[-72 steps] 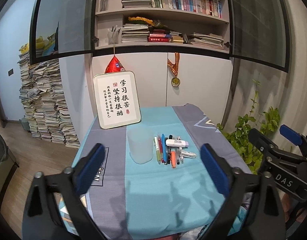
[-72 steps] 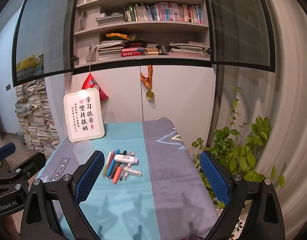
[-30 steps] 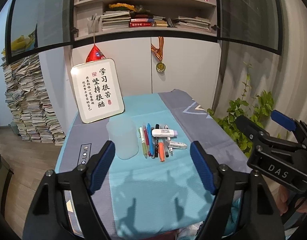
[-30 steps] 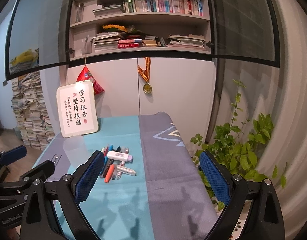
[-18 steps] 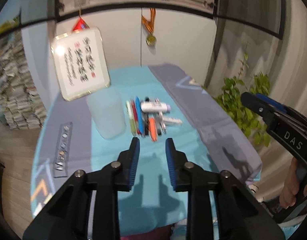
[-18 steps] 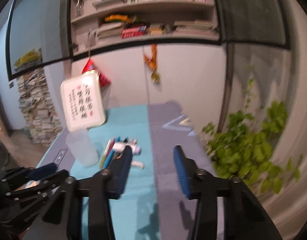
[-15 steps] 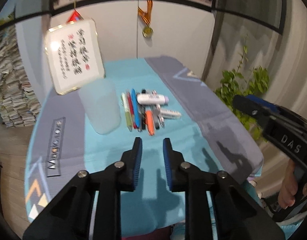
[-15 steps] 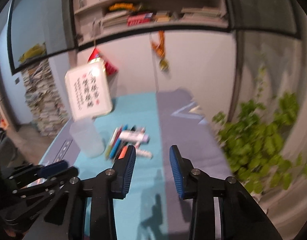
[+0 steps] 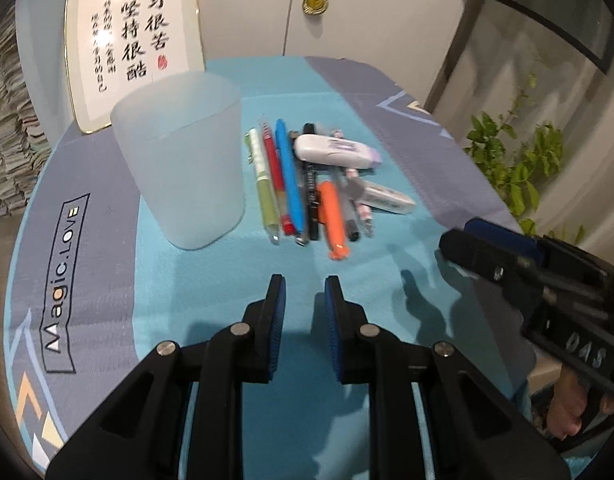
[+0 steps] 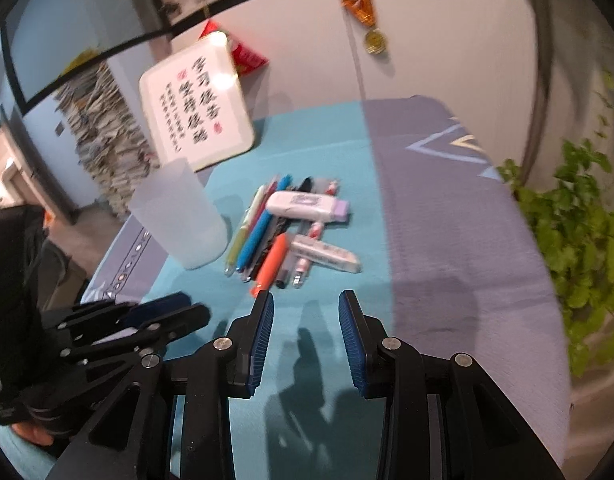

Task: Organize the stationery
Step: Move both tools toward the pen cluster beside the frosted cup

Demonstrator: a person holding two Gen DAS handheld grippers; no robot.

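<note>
A frosted, translucent plastic cup (image 9: 183, 156) stands upright ahead-left of the left gripper (image 9: 304, 286). Slim pens (image 9: 291, 184) lie bunched side by side just beyond both grippers, a rounded white correction tape (image 9: 333, 152) across them. Both the left and the right gripper (image 10: 306, 302) have narrowed jaws, gripping nothing.

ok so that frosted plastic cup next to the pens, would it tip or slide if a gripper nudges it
The frosted translucent plastic cup looks empty and thin-walled, so probably light and easy to shove. It stands tall on a base narrower than its rim, so a push near the top would likely tip it. The blue tablecloth under it may add some grip, favouring tipping over sliding.
</note>
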